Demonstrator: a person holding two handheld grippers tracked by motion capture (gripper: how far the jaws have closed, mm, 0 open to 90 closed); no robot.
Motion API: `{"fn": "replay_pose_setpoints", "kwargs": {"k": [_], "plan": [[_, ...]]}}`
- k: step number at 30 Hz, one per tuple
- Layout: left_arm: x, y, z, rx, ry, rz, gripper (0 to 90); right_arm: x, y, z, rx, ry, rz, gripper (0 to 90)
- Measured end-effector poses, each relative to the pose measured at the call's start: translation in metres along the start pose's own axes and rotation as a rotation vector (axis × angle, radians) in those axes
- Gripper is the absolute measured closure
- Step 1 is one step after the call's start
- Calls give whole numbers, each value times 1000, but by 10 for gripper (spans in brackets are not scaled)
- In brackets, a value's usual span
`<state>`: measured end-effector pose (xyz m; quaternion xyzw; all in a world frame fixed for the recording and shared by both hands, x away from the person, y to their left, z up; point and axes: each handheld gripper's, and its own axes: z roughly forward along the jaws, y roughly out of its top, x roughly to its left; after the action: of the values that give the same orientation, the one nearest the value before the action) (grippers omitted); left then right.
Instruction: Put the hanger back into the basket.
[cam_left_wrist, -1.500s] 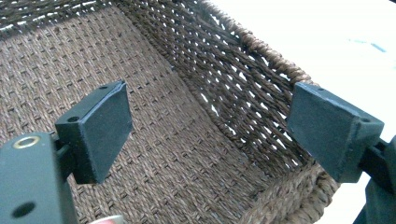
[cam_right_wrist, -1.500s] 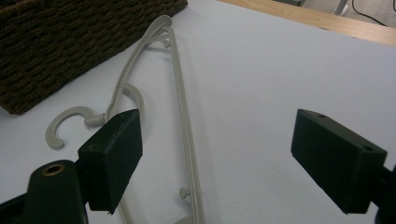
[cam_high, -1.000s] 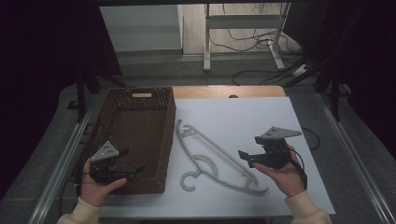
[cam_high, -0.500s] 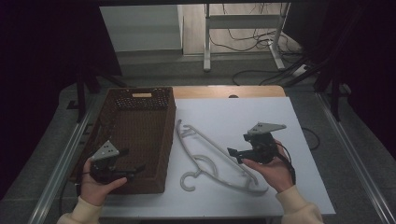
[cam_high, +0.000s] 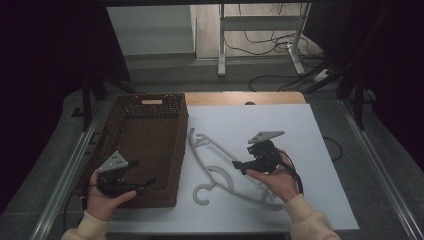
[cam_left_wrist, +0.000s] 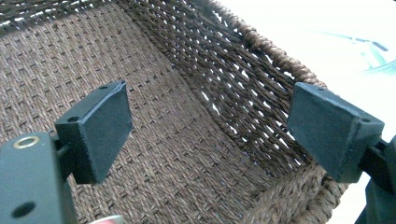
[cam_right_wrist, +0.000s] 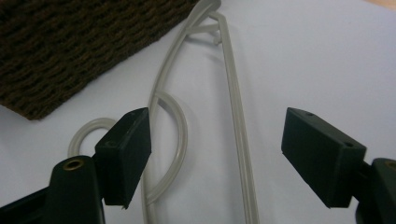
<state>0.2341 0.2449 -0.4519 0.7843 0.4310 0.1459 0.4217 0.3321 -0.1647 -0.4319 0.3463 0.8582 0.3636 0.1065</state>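
Nearest the table's (cam_high: 320, 125) front edge, the left gripper (cam_high: 145, 183) hovers over the front right corner of the brown wicker basket (cam_high: 150, 140), its jaws released and wide apart with nothing between them. To its right, the right gripper (cam_high: 237, 166) stands over the white plastic hanger (cam_high: 220, 172); its jaws have just been closing but are apart still, astride the hanger's straight bar (cam_right_wrist: 238, 126) without pressing it. The hanger lies flat beside the basket's right wall, its long axis running diagonally from the basket's far right side toward the front right, its hook (cam_high: 201, 194) pointing to the front edge.
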Motion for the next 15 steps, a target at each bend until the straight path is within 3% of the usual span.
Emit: {"fn": "replay_pose_setpoints", "kwargs": {"k": [15], "plan": [[-1, 0, 1, 3, -3, 4, 144, 10, -2, 36, 86, -1, -31, 282]]}}
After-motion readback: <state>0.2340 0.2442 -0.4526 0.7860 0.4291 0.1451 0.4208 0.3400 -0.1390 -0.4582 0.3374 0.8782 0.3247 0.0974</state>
